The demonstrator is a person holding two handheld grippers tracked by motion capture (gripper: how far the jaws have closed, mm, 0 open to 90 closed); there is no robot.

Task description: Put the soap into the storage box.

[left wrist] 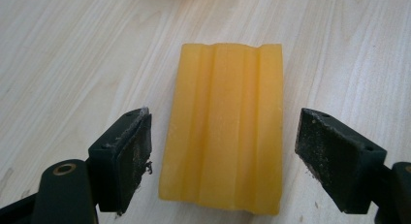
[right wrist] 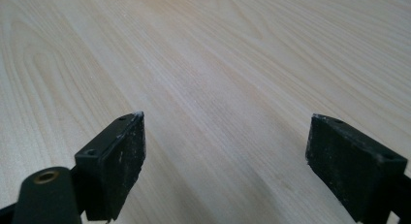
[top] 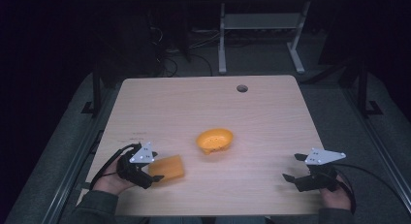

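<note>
A ridged orange-yellow block (top: 167, 168) lies flat on the wooden table (top: 203, 107) near its front left. My left gripper (top: 154, 175) is open, and its jaws stand on either side of the block (left wrist: 225, 127) with a gap on each side. An orange bowl (top: 214, 139) sits near the middle of the table. At the front right, my right gripper (top: 292, 167) is open above bare wood (right wrist: 203, 88) with nothing between its jaws.
A round cable hole (top: 242, 88) is at the table's far edge. Beyond the table stand a white desk frame (top: 261, 30) and loose cables on a dark floor. Cables trail from both grippers toward the front corners.
</note>
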